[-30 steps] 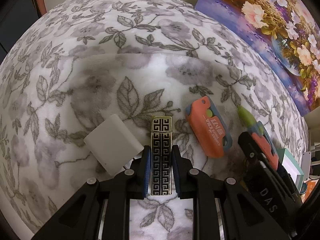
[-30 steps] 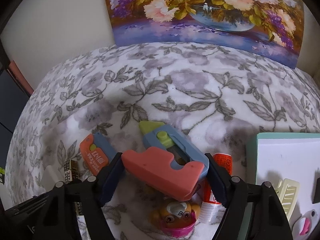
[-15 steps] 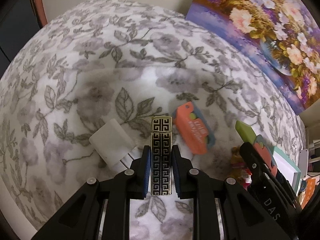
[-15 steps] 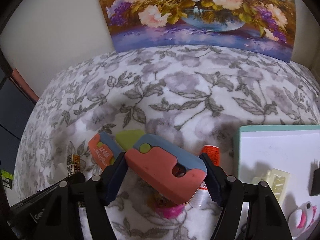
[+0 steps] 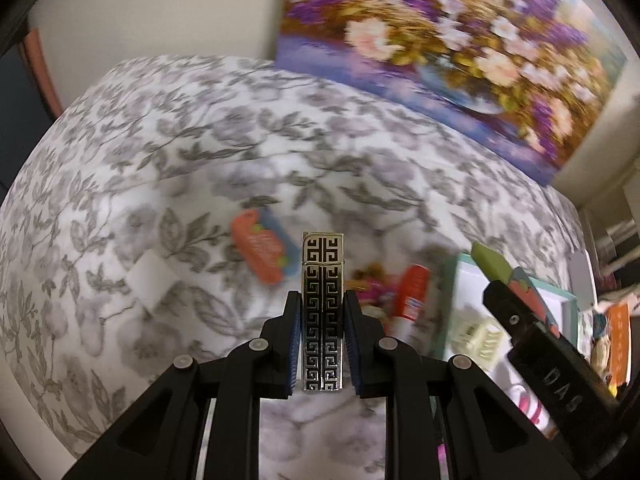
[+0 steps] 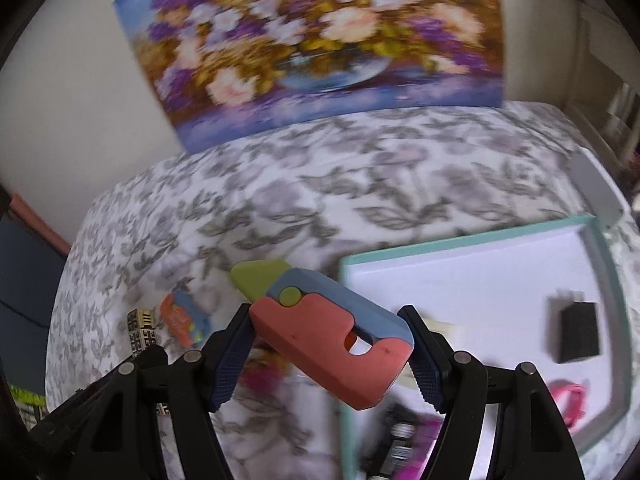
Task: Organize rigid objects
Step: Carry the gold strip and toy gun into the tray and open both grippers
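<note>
Both claws have swung right toward the teal-rimmed white tray: left claw clamps the black-and-gold patterned lighter, right claw grips the pink-and-blue toy knife over the tray's left edge.

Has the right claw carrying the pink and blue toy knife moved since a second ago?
Yes. The right claw, shut on the toy knife, has moved right toward the teal-rimmed tray, which now fills more of the right wrist view and lies partly beneath the knife.
</note>
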The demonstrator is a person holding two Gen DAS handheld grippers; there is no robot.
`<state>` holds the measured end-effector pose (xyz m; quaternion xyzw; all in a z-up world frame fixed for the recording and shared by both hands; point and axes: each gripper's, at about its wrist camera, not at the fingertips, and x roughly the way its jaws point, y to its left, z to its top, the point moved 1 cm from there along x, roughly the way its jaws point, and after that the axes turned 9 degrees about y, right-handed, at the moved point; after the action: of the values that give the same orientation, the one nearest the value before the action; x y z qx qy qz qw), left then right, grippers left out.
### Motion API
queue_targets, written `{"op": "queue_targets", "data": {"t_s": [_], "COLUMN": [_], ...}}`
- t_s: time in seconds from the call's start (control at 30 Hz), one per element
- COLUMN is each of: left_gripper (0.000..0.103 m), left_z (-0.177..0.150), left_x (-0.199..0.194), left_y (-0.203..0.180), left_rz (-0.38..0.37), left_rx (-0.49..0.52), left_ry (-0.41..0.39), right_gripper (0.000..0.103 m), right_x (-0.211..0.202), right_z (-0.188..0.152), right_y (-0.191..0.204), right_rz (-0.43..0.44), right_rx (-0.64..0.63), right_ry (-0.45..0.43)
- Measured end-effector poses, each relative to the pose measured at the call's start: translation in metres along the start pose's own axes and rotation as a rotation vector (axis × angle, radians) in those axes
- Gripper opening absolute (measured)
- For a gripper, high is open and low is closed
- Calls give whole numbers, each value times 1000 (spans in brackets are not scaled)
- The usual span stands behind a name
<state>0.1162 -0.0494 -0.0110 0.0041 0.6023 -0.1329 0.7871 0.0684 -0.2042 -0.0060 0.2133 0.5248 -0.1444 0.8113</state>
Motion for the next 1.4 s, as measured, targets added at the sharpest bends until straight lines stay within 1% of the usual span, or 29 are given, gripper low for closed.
{"op": "queue_targets", "data": {"t_s": [0.13,0.2,0.3,0.4,0.53,0.7,0.83,1.07,1.3,1.4], "left_gripper": [21,21,21,21,21,21,21,21,22,22], "left_z": [-5,-7,-13,-20,-30,-45,-56,-67,-69,-67], "left_x": [-1,0,3,6,12,19,28,38,47,49], "left_y": [-29,-41,-66,-87,-116,-151,-169,-181,-178,-175], "left_rz": [-7,-9,-12,-21,-37,-30,-15,21,41,30], "left_rx": [51,77,129,174,233,316,362,414,410,390], "left_ry": [2,8,20,33,52,74,100,124,156,171], "right_gripper": [75,75,74,74,75,75,75,75,75,75], "right_x": [-14,-20,-24,-27,-27,-29,-32,-20,-3,1], "right_z": [5,6,6,4,2,2,1,-2,-6,-7], "right_y": [-41,-65,-91,-117,-141,-162,-172,-176,-168,-166], "right_rz": [-5,-29,-73,-63,-53,-64,-96,-84,-65,-76], "right_rx": [73,120,160,208,253,272,258,255,236,223], "right_ry": [21,36,48,55,59,67,69,109,160,174]}}
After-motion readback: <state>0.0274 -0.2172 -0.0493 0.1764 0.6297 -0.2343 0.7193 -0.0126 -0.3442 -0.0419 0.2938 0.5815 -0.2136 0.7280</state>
